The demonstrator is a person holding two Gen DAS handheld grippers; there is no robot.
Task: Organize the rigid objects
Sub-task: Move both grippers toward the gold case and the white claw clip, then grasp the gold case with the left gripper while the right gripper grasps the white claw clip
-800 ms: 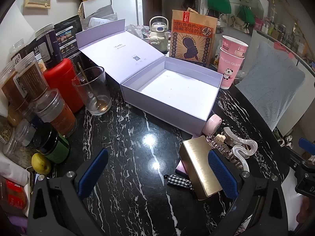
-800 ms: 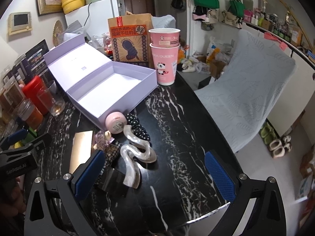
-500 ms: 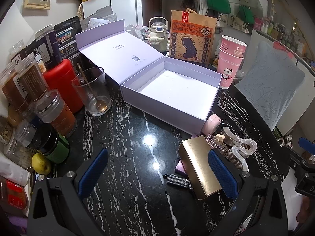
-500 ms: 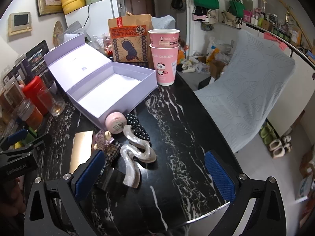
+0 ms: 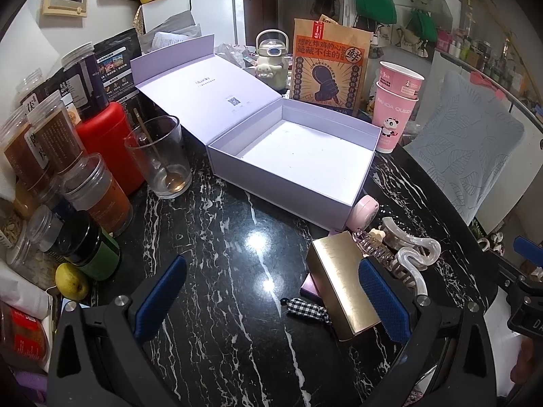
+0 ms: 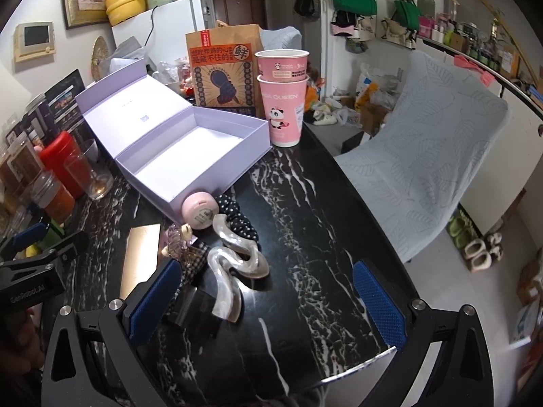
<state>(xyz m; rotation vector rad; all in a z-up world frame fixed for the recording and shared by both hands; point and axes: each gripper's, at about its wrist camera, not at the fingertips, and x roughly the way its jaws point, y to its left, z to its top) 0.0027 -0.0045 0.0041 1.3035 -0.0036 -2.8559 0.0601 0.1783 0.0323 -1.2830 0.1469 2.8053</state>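
- Both tools hang with jaws spread wide and nothing between them — the left gripper (image 5: 268, 291) low in its frame over bare black marble, the right gripper (image 6: 268, 295) low in its own.
- The things to sort sit bunched at right of centre in the left view: gold box (image 5: 342, 288), pearly hair claw (image 5: 412, 259), pink round tin (image 5: 364, 210), checked bow (image 5: 307, 308).
- The open lilac box (image 5: 288, 169) waits empty at mid-frame, lid folded back toward the upper left.
- Risk one: the gold box looks slick and hard-edged — a skewed pinch could squirt it sideways into the bow.
- Risk two: the pile is tight; a finger going for the claw may drag its neighbours.
- Risk three: the tin leans on the box wall and could roll if nudged.
- Risk four: the drinking glass (image 5: 159, 159), at left, stands near the box and could be clipped.
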